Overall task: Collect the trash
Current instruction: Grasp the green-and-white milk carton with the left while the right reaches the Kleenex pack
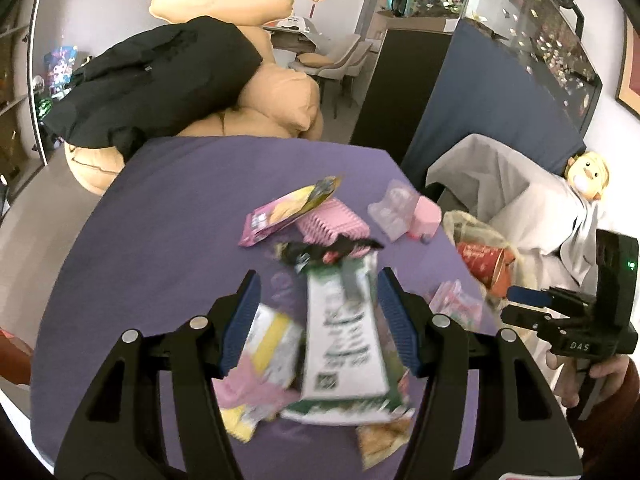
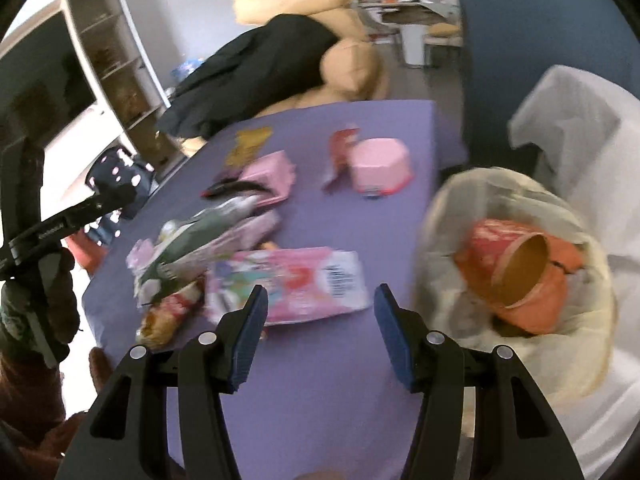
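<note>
Wrappers and packets lie scattered on a purple table (image 1: 168, 216). My left gripper (image 1: 318, 280) is open, its jaws on either side of a white and green packet (image 1: 344, 344) lying on the pile. My right gripper (image 2: 320, 296) is open and empty above the table, beside a pink printed wrapper (image 2: 288, 284). A translucent trash bag (image 2: 516, 208) at the table's right edge holds a red paper cup (image 2: 508, 268); the bag also shows in the left wrist view (image 1: 476, 228). The right gripper shows in the left wrist view (image 1: 524, 298).
A pink box (image 2: 378, 164) and a clear plastic shell (image 1: 390, 208) lie at the far right of the table. A pink and yellow packet (image 1: 288, 210) lies mid-table. A tan sofa (image 1: 276, 96) with a black garment (image 1: 160, 76) stands behind. A grey-covered chair (image 1: 520, 200) stands right.
</note>
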